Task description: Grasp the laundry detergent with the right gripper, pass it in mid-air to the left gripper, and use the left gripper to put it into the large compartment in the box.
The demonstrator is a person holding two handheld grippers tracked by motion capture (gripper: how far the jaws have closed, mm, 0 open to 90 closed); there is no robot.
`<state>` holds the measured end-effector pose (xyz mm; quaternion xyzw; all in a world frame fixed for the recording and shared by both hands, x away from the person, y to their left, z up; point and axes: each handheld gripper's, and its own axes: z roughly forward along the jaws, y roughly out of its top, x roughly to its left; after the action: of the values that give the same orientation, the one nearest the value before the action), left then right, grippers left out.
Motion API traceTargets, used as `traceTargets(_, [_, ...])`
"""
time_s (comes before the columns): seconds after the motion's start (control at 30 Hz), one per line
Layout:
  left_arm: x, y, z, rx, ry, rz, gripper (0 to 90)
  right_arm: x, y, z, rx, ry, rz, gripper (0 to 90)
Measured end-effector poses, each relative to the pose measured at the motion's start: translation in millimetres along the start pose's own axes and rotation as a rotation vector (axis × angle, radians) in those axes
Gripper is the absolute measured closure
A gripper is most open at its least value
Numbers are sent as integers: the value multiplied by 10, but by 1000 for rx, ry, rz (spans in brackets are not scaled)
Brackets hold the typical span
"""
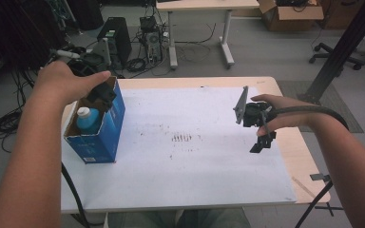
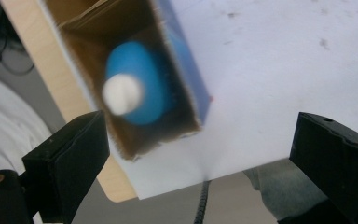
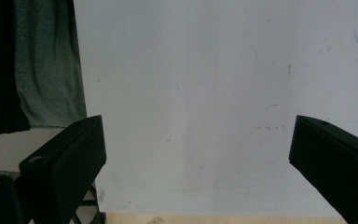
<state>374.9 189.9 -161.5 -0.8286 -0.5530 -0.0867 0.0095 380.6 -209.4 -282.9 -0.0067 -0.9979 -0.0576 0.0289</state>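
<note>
So the left hand (image 1: 69, 80) sits at the upper left of the high view, forearm reaching up from the bottom edge, holding the left gripper (image 1: 105, 95) right over the open top of the blue carton (image 1: 105, 137). In the left gripper view its jaws are spread wide with nothing between them, pads touching nothing. The blue bottle (image 2: 140, 84) with the white cap (image 2: 122, 94) stands inside the carton, at the left side of the white mat (image 1: 195, 156). The right gripper (image 1: 263, 137) hovers at centre right, pointing down, jaws wide apart too, nothing held.
</note>
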Motion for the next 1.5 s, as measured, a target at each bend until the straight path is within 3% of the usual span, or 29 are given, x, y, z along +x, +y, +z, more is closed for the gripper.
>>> traceTargets(0.1, [-114,12,-88,-3,-2,60,50,-5,-4,3,1,-2,1,37])
traceTargets(0.2, [-243,37,-195,-15,-13,158,49,0,-2,-4,0,-2,0,38])
traceTargets(0.4, [-434,115,-286,-28,-32,288,48,8,-5,-18,-2,-6,-1,37])
traceTargets(0.63, [-713,256,-269,-10,-40,489,47,-8,-4,-39,-6,-9,0,37])
traceTargets(0.77, [-931,338,-165,11,-44,634,48,-17,7,-45,-4,-8,-2,38])
traceTargets(0.87, [-1039,371,-104,7,-61,719,49,-24,4,-51,-9,-10,-1,37])
traceTargets(1.2, [-1266,465,126,17,-94,878,48,-32,24,-10,-2,-3,-1,38])
traceTargets(1.33, [-1335,462,313,65,-88,969,50,-23,36,4,6,1,-6,39])
traceTargets(1.5, [-1346,465,474,99,-97,1011,49,-17,41,-21,3,1,-4,37])
